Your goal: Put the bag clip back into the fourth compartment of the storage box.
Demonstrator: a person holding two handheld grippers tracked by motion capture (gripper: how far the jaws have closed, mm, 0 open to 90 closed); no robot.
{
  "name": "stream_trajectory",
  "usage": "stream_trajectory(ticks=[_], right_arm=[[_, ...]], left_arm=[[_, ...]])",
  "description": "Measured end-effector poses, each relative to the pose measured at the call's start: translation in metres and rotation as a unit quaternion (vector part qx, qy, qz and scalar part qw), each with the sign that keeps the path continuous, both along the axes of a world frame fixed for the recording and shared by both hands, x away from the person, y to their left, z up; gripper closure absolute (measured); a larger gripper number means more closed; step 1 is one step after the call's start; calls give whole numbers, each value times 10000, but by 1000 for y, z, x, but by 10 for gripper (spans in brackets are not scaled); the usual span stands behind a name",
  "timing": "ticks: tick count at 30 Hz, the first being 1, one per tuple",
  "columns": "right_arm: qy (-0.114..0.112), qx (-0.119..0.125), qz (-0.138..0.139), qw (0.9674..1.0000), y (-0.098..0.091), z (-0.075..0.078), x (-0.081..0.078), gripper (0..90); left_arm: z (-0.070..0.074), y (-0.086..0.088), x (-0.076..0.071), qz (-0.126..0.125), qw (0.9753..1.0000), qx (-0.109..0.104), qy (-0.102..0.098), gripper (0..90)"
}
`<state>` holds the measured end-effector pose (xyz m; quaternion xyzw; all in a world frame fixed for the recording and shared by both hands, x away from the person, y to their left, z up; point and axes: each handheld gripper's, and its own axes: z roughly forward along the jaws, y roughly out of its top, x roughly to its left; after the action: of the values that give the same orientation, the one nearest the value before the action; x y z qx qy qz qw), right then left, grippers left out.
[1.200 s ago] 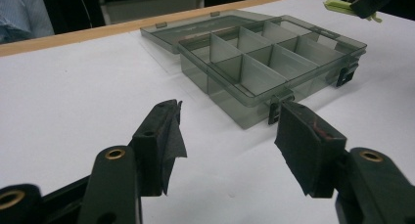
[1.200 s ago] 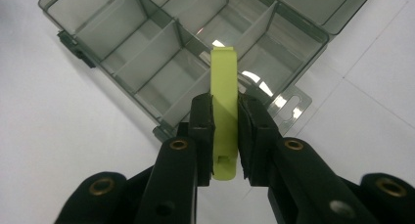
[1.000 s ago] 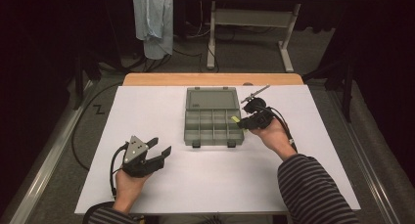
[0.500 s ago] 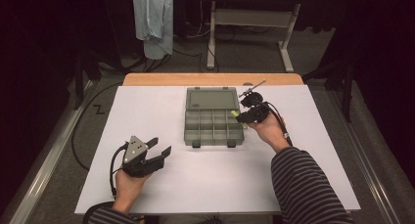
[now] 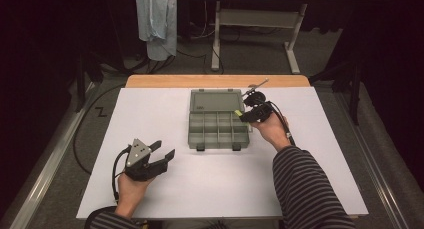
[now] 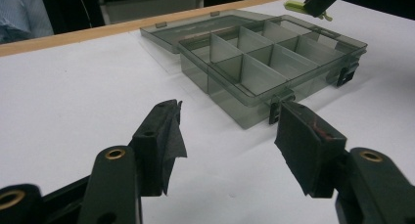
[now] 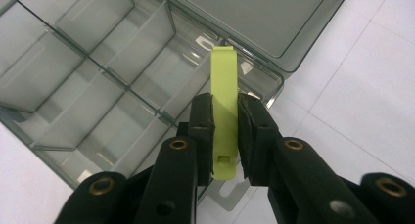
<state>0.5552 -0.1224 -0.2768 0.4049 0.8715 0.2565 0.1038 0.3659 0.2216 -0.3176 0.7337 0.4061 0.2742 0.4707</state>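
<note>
A: What do we see at the left side?

B: The left gripper (image 5: 162, 156) rests low on the white bench (image 5: 210, 189). Its fingers (image 6: 164, 136) stand wide apart and released, nothing is between them. Ahead of these fingers, and a little to their right, stands the grey translucent plastic organizer box (image 6: 274, 67) with its divided compartments; its flat lid (image 5: 215, 100) lies open behind it.

A: And the right side?

B: The right gripper (image 7: 225, 123) is over the right rear corner of the box. Its fingers (image 7: 202, 121) are clenched on a flat yellow-green plastic clip (image 7: 224, 97). The clip stands between the two pads, its narrow end sticks out past the fingertips, above the corner compartment near the lid hinge. I cannot tell whether its tip touches the box wall.

A: Something more?

B: A light blue cloth (image 5: 159, 19) hangs far behind the bench.
</note>
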Motion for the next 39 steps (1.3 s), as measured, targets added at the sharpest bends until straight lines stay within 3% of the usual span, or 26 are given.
stream_trajectory(ticks=[34,39], right_arm=[[98,-125,-7,9999,13,-11,11,789],[97,-244,-19,9997,15,-14,12,758]], left_arm=[[0,1,0,-11,10000,3,1,416],[0,1,0,-10,10000,-3,-12,416]])
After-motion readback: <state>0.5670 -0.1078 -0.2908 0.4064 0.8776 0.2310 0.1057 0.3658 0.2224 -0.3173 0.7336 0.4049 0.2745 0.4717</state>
